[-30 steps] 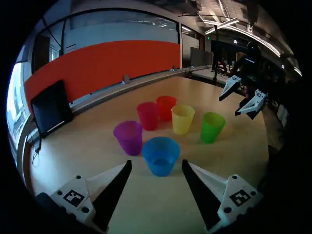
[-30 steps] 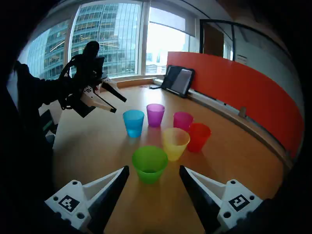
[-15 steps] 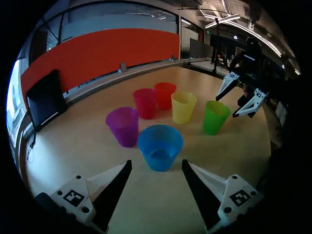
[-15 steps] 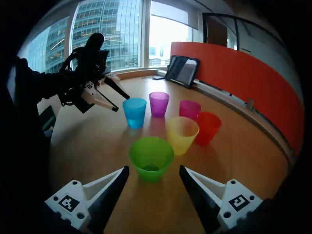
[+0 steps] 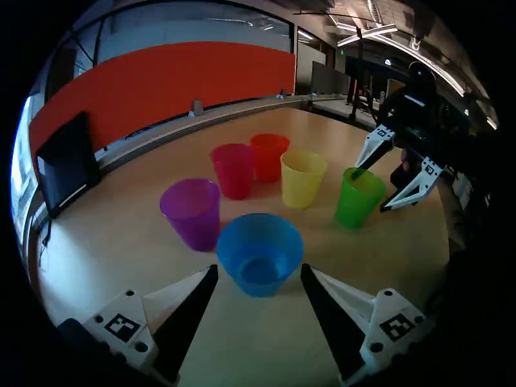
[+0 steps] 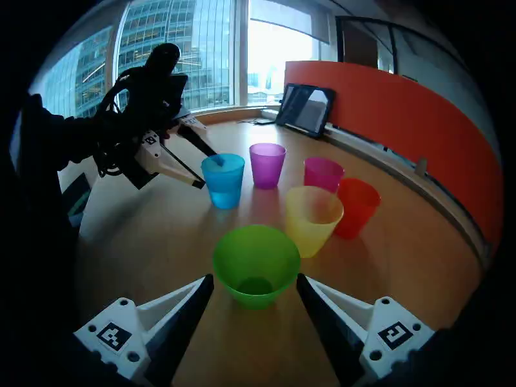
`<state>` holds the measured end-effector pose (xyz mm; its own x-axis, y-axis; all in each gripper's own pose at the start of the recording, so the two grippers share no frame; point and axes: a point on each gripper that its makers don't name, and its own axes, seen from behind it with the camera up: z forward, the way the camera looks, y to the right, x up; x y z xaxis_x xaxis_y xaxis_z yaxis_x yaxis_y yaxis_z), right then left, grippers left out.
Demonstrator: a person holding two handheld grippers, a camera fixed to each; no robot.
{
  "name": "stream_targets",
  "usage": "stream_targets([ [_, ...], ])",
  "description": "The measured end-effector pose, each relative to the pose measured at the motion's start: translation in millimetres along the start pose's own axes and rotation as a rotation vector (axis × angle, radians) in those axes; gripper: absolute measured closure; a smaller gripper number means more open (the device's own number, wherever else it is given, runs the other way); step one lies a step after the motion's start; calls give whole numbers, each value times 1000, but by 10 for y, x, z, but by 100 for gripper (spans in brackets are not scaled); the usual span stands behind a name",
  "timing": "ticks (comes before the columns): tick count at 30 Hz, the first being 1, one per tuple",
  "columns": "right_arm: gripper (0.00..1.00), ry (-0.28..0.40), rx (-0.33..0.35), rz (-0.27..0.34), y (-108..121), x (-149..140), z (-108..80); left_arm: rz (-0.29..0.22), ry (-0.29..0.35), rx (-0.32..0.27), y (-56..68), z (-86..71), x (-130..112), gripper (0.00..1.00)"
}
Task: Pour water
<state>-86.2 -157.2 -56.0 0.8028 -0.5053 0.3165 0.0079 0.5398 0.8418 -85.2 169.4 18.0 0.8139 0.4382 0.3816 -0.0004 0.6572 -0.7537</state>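
At the far left of the left gripper view, a dark tablet [image 5: 61, 164] leans on the wooden surface [image 5: 116, 238]. Next comes the purple cup [image 5: 191, 213]. Just beside it the blue cup [image 5: 260, 255] stands upright between the tips of the left gripper [image 5: 257, 271]. The fingers are spread wide, one on each side, with a gap at either wall, so nothing is held. A darker disc lies in the bottom of the blue cup. It may be water, but I cannot tell. Behind it the pink cup [image 5: 232, 169], red cup [image 5: 269, 155] and yellow cup [image 5: 302, 177] stand close together. Farthest right is the green cup [image 5: 358, 197], with the right gripper [image 5: 369, 190] at it, fingers wide, one tip on each side.

In the right gripper view the left gripper is at the left, its fingers flanking the blue cup near the rim. Whether they touch it I cannot tell. In the middle the green cup stands upright between the right gripper's own open fingers, apart from both.

The step in hand looks like the approach before the grasp, each gripper lined up on its own cup. Next, each likely has to push forward until the cup wall sits well between the fingers. It should then close gently, since thin plastic may buckle. Which cup pours into which is not yet clear.
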Motion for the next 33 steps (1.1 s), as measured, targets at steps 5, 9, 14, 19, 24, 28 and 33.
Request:
stream_targets([
  [5,0,-2,-1,-2,2,15,68,5,-1,-4,14,89,27,4],
  [9,0,0,4,-2,-13,36,109,1,-3,-12,25,137,44,4],
  [14,0,4,9,2,-18,56,142,-2,2,-12,10,178,73,4],
  [19,0,7,10,5,-12,60,143,4,-5,-8,1,214,56,4],
  [24,0,9,9,3,-11,75,138,13,-7,2,-13,250,50,10],
  [28,0,11,9,5,-16,84,133,13,-3,3,-14,255,58,14],
  [33,0,14,10,7,-22,92,136,5,-4,0,-18,249,67,15],
])
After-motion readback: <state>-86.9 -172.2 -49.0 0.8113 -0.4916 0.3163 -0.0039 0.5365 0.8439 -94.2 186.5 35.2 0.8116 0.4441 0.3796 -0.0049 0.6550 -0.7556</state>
